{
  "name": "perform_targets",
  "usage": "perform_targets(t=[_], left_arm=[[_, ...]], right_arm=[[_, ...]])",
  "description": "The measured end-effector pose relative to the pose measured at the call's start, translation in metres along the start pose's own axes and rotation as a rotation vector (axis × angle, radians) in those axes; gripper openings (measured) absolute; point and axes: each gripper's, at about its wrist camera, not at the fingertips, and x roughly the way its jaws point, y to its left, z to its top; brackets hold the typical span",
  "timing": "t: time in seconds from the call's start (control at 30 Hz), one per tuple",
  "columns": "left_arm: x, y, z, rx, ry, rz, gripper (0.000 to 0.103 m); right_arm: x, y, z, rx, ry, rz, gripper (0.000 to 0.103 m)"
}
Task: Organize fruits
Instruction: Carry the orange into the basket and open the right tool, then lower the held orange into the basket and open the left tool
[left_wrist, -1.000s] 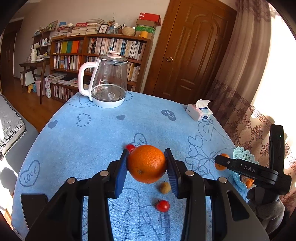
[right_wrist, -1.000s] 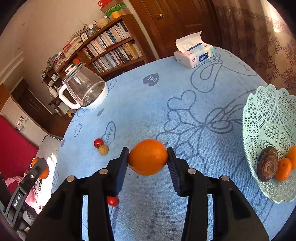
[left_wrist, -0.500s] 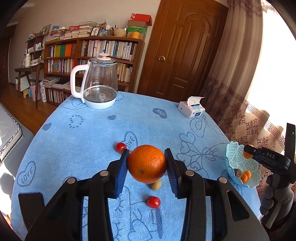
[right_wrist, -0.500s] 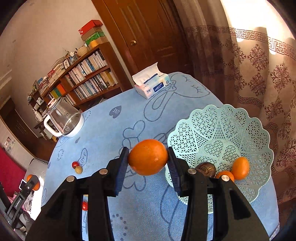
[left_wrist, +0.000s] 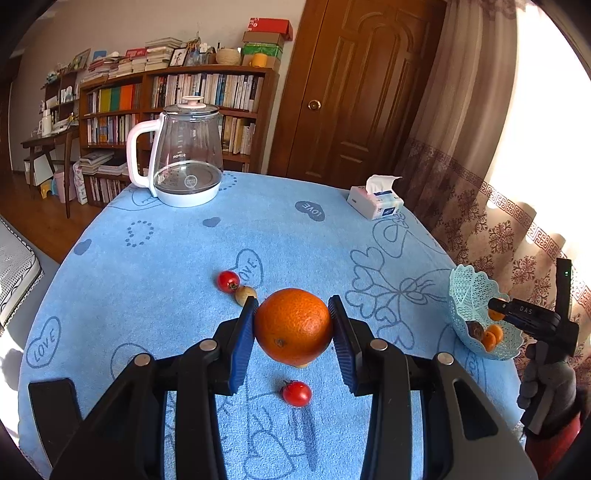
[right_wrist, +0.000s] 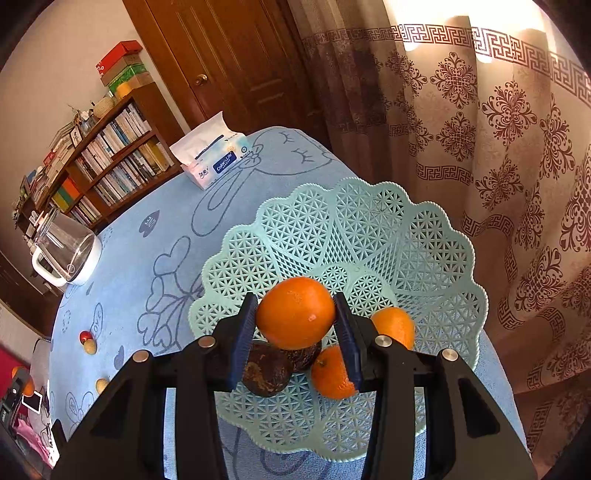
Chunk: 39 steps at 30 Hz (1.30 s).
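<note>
My left gripper (left_wrist: 293, 323) is shut on a large orange (left_wrist: 293, 326), held above the blue tablecloth (left_wrist: 166, 266). On the cloth near it lie two cherry tomatoes (left_wrist: 228, 281) (left_wrist: 296, 393) and a small tan fruit (left_wrist: 245, 294). My right gripper (right_wrist: 295, 319) is shut on a second orange (right_wrist: 295, 314) over the mint lattice basket (right_wrist: 369, 236). In the basket lie two small oranges (right_wrist: 393, 325) (right_wrist: 330, 373) and a dark brown fruit (right_wrist: 266, 371). The left wrist view shows the basket (left_wrist: 469, 295) at the table's right edge with the right gripper above it.
A glass kettle (left_wrist: 184, 158) stands at the far left of the table and a tissue box (left_wrist: 375, 201) at the far right. A bookshelf (left_wrist: 177, 107), a wooden door (left_wrist: 354, 85) and patterned curtains (right_wrist: 480, 129) surround the table. A gloved hand (left_wrist: 546, 391) grips the right tool.
My right gripper has carried its orange across the table to above the basket and tilted further down. My left gripper with its orange has shifted slightly; the loose fruits look further left.
</note>
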Motion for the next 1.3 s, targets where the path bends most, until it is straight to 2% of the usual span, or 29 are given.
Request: perform_targets(t=[0.57, 1.0, 1.3], left_arm=[[0.009, -0.006, -0.005, 0.014, 0.027, -0.006, 0.04], [0.014, -0.015, -0.007, 0.028, 0.056, -0.03, 0.04], [0.019, -0.052, -0.003, 0.11, 0.07, -0.061, 0.04]], right_arm=[[0.019, -0.006, -0.009, 0.001, 0.054, -0.039, 0.043], [0.004, -0.008, -0.01, 0.009, 0.013, -0.006, 0.043], [-0.027, -0.029, -0.004, 0.08, -0.08, 0.047, 0.044]])
